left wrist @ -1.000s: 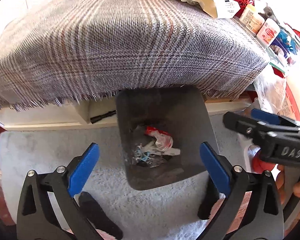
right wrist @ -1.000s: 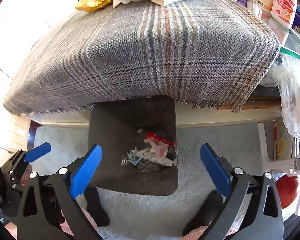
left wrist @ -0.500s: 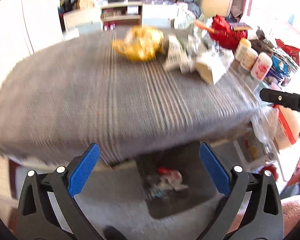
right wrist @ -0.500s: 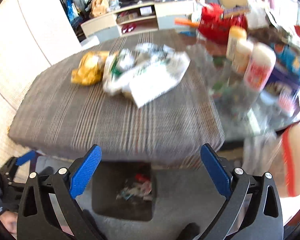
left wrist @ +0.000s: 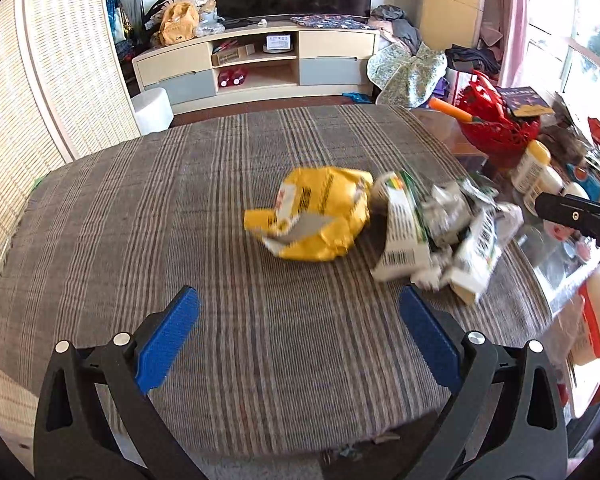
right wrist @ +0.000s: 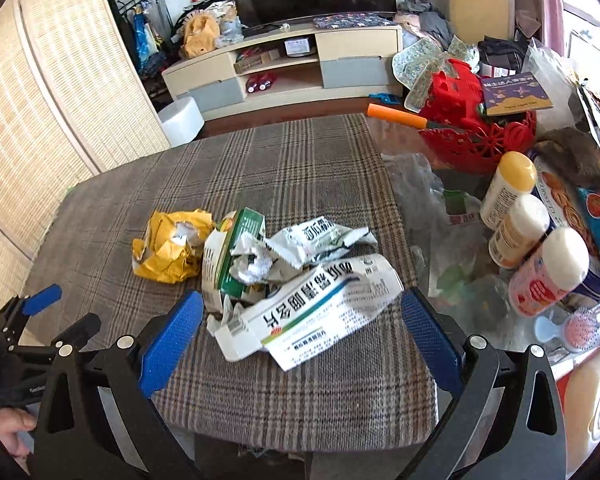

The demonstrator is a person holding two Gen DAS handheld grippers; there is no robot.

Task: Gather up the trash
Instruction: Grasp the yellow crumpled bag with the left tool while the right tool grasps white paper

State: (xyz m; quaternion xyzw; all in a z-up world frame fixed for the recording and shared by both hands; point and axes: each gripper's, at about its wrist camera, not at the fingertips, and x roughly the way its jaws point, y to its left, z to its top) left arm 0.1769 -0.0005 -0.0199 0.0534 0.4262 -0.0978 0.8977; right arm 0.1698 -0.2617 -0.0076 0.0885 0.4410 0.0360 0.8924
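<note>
L gripper (left wrist: 298, 334) & R gripper (right wrist: 302, 336): both spread wide, nothing held. Trash on plaid cloth (right wrist: 284, 168): yellow wrapper (right wrist: 170, 246), beside it torn cartons (right wrist: 296, 280), just ahead of R gripper.

both grippers, left gripper (left wrist: 298, 338) and right gripper (right wrist: 302, 340), have black frames, ribbed blue pads, silver screws; bare skin shows by the handle.

Yellow crumpled wrapper (right wrist: 170, 246) and white-green medicine boxes (right wrist: 300, 280) on a grey-brown plaid tablecloth (right wrist: 260, 168).
</note>
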